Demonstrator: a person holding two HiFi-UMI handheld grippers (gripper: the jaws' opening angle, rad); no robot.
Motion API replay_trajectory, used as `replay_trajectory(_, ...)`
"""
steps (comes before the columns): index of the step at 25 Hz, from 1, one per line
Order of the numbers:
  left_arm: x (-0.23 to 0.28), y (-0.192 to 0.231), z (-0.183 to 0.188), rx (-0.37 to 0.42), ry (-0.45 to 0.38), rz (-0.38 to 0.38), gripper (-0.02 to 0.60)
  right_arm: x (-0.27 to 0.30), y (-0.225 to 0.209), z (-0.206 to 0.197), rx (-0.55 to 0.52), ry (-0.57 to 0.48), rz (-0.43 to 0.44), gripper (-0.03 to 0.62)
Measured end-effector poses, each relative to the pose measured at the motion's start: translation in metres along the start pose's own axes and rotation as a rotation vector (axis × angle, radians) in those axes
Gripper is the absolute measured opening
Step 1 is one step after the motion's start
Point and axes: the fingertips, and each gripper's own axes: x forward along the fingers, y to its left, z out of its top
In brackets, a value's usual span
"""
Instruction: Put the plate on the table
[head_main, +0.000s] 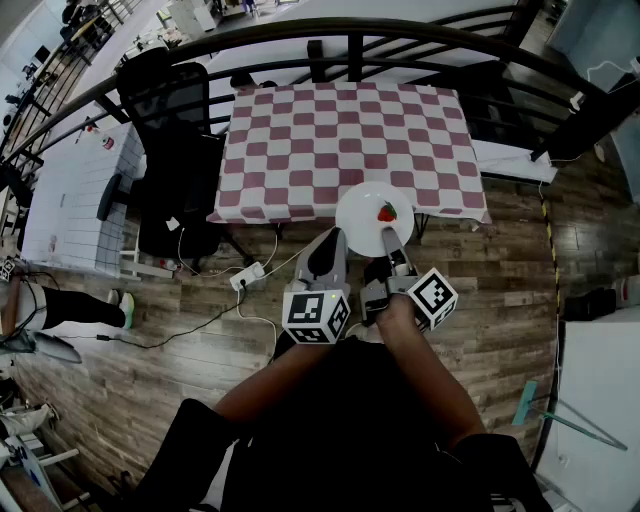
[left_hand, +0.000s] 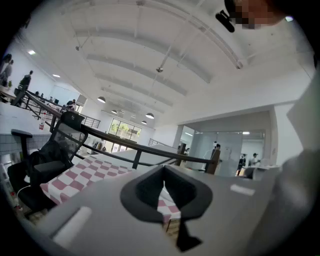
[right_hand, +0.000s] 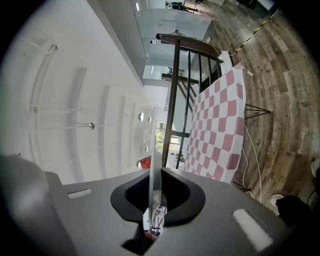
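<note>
1. At the near edge of the table, right of its middle, a white plate hangs partly over the checked cloth and partly past the edge; I cannot tell whether it touches the cloth.
2. On the plate's right part lies a small red item, too small to make out.
3. Gripping the plate's near rim is the right gripper. In the right gripper view the plate runs edge-on between the dark pads, which press on it from both sides with only the rim's thickness between them.
4. Just left of it, the left gripper points at the same near edge, short of the cloth and beside the plate without touching it.
5. In the left gripper view its fingers are drawn together to a thin seam, with nothing held between them; only cloth and floor show beyond.
6. Off the table's left edge stands a black office chair.
</note>
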Motion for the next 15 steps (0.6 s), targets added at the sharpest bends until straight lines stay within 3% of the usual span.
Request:
replay_trajectory(3, 0.002, 0.005, 0.002, 0.021, -0.013, 0.008, 0.009, 0.0, -0.008, -0.002, -0.034, 0.017, -0.052, 0.02)
replay_trajectory(15, 0.006, 0.07, 0.015, 0.033, -0.071, 0.06, 0.009, 0.042, -0.017, -0.022, -0.03, 0.007, -0.049, 0.02)
